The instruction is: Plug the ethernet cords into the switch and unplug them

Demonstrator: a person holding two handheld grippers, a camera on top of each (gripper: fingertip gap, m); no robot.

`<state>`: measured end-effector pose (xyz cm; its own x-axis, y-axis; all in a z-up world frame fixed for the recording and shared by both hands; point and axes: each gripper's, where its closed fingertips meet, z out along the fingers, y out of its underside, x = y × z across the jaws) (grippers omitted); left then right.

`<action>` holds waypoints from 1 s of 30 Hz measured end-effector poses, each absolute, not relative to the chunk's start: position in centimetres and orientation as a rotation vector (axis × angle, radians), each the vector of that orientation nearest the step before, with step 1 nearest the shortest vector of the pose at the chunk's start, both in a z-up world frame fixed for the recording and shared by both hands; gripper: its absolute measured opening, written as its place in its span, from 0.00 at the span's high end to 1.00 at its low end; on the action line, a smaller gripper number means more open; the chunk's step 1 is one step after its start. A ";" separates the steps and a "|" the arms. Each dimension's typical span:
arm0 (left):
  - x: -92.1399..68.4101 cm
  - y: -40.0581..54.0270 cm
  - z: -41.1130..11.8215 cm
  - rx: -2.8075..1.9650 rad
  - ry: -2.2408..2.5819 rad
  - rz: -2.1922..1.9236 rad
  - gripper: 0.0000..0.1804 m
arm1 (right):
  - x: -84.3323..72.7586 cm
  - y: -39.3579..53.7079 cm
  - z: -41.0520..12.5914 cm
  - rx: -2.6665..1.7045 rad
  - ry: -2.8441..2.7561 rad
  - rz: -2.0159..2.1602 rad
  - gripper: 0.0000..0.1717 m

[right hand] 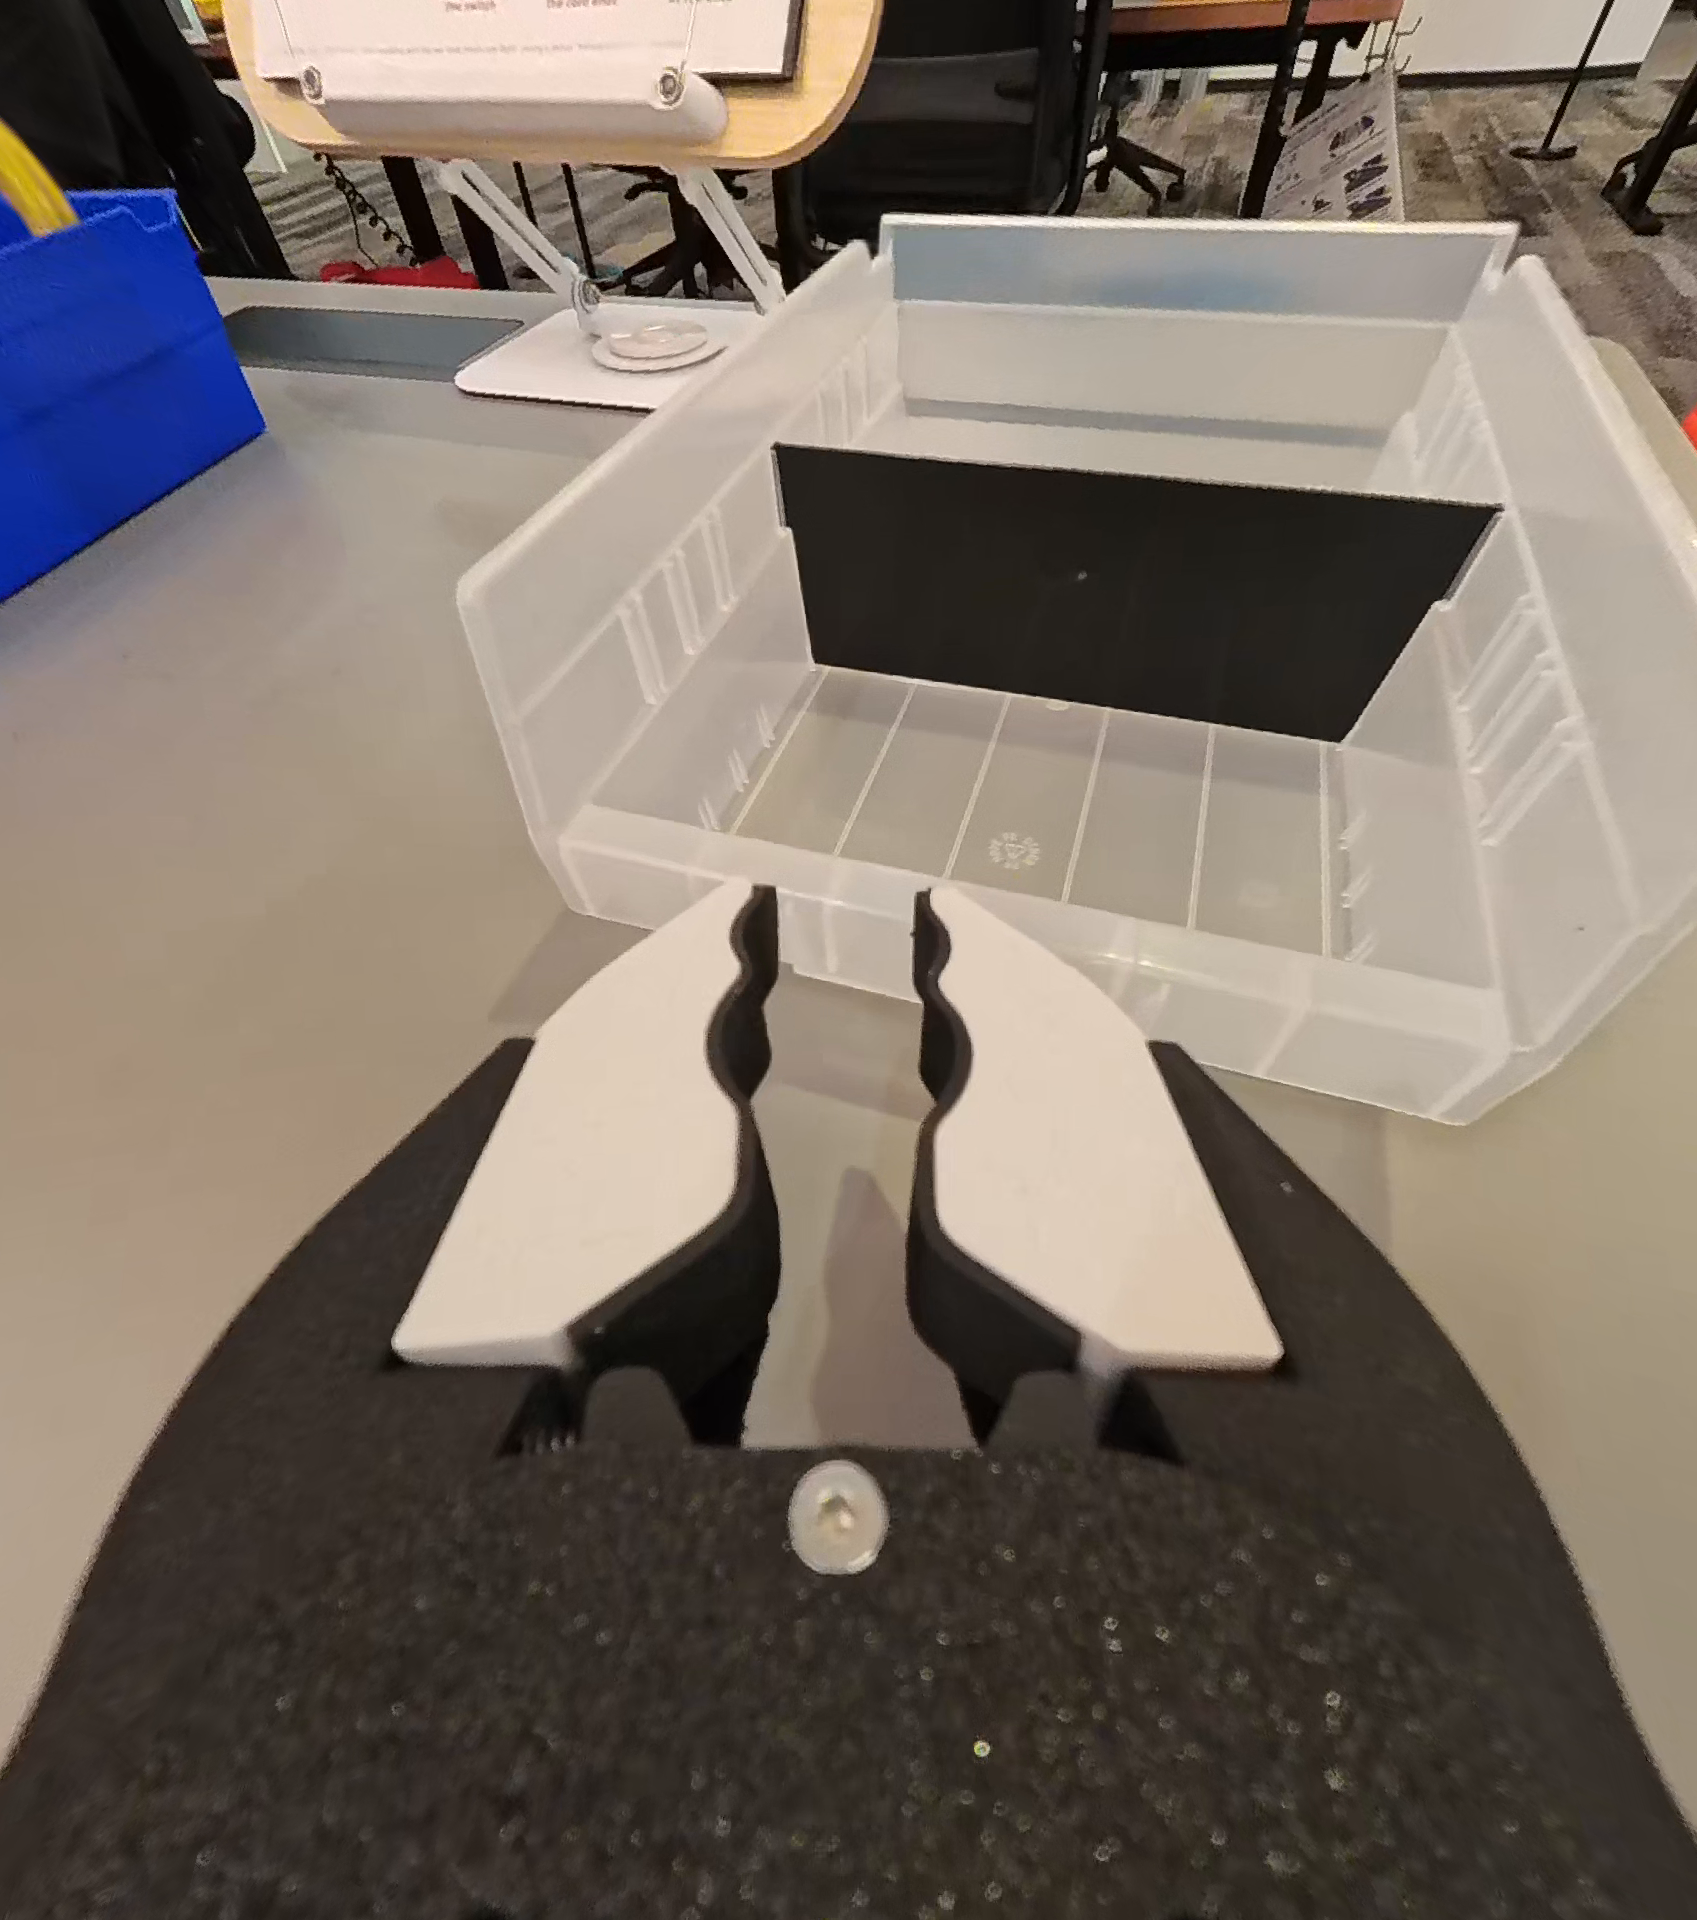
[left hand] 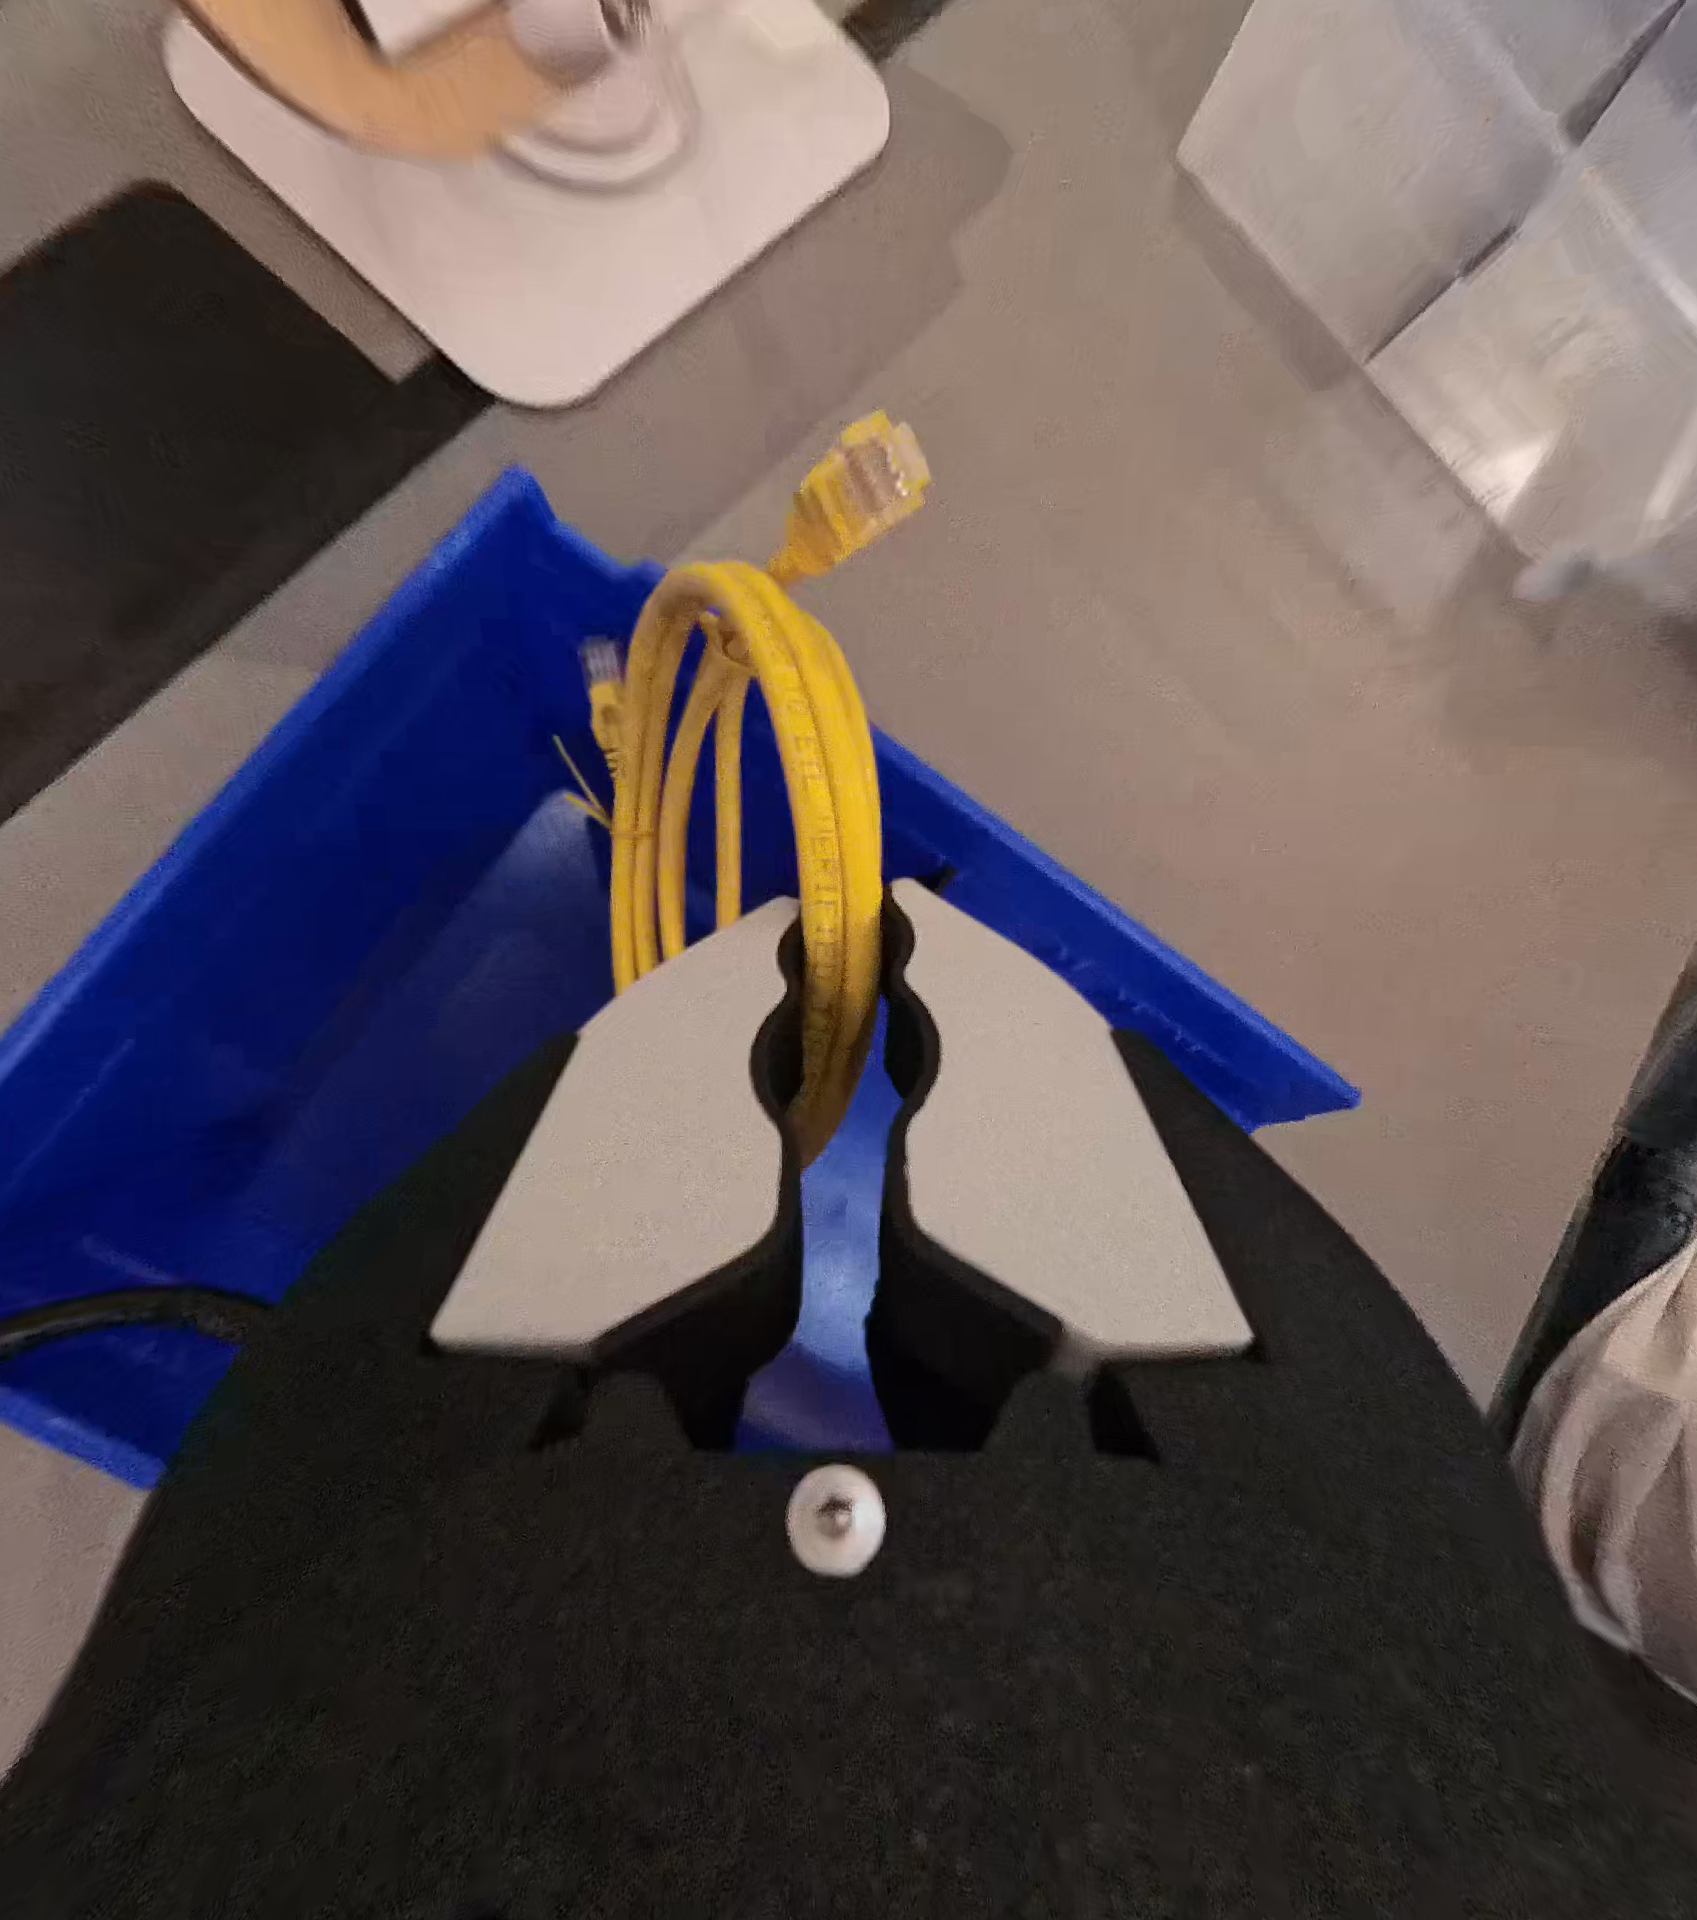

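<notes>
Grey worktop [right hand: 148,935] carries a clear bin [right hand: 1446,987] and a blue bin [left hand: 200,987]. Right tongs [right hand: 846,914] spread, bare, just short of the clear bin. Left tongs [left hand: 846,914] pinch the coiled yellow ethernet cord [left hand: 833,831] above the blue bin.

L wrist cam looks down, close; R level; both share blue bin [left hand: 231,935].

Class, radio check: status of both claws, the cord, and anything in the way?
Left claw shut on coiled yellow ethernet cord, above blue bin. Right claw open, bare, facing clear bin. No switch in view.
</notes>
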<state>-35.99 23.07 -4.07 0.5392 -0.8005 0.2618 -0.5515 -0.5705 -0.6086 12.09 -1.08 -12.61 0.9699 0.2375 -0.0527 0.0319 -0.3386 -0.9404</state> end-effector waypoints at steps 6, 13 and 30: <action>-36.6 24.0 4.8 -2.173 0.887 -0.757 0.94 | 11.5 -1.1 -12.0 -1.883 -0.240 0.171 0.87; -33.7 20.5 14.7 -2.048 0.784 -0.796 0.95 | 6.6 -0.2 -9.2 -1.795 -0.427 0.188 0.80; -14.5 5.5 18.4 -1.833 0.871 -1.592 0.95 | -16.2 2.2 2.4 -1.415 -0.745 1.028 0.53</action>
<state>-14.50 5.46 18.35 0.0862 -0.7721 0.6296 -0.1138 -0.6354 -0.7637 -16.15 2.16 2.43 0.4099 0.8976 -0.1623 -0.1253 -0.1209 -0.9847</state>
